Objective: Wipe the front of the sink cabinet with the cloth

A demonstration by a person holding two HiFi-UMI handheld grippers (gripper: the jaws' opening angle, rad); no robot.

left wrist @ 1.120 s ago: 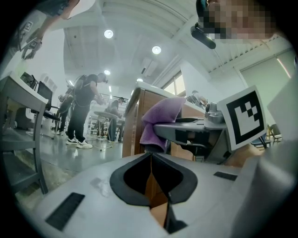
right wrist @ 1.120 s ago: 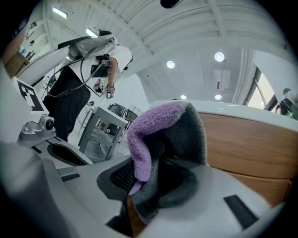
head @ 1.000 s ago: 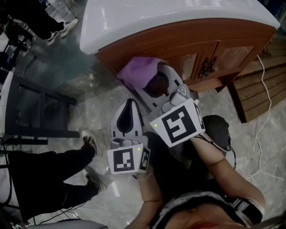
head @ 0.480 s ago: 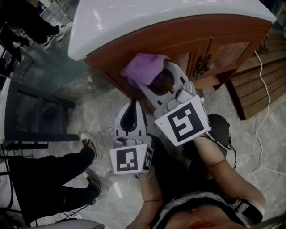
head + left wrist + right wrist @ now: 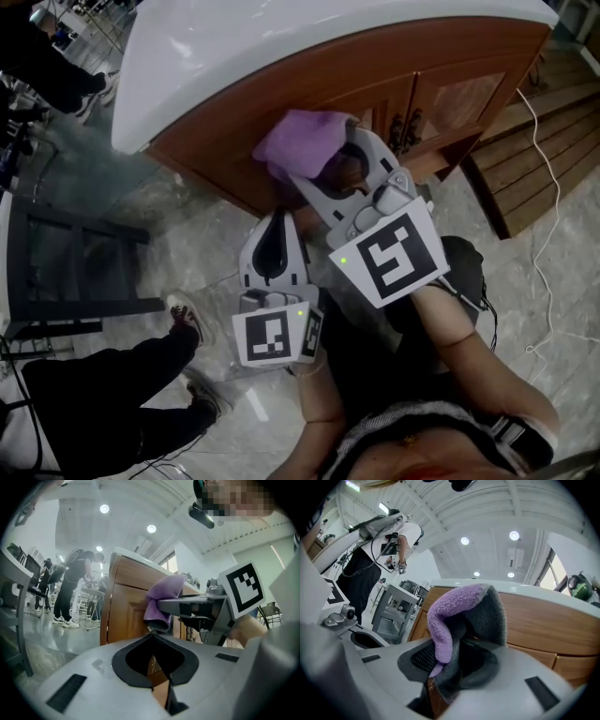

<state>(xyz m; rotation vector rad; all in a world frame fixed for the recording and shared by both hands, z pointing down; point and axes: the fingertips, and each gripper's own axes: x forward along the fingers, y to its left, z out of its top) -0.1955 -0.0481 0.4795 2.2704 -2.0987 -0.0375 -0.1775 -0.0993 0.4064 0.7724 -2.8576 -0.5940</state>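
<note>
The sink cabinet has a white top and a brown wooden front [image 5: 225, 122] [image 5: 123, 606] [image 5: 555, 625]. A purple and grey cloth [image 5: 302, 141] [image 5: 165, 596] [image 5: 452, 616] lies bunched against that front, left of the door handles [image 5: 405, 129]. My right gripper [image 5: 323, 159] [image 5: 454, 653] is shut on the cloth, and it shows from the side in the left gripper view [image 5: 161, 607]. My left gripper [image 5: 274, 220] [image 5: 152, 641] hangs lower, in front of the cabinet, shut with nothing in it. Its body shows in the right gripper view [image 5: 365, 640].
A dark metal frame [image 5: 66, 272] stands on the marble floor at the left, beside a person's legs and shoes [image 5: 187, 319]. Wooden planks [image 5: 539, 150] and a white cable [image 5: 548, 234] lie at the right. More people stand further back [image 5: 72, 588].
The right gripper has carried the cloth from near the cabinet's lower left corner up onto the wooden front. The left gripper has hardly moved.
</note>
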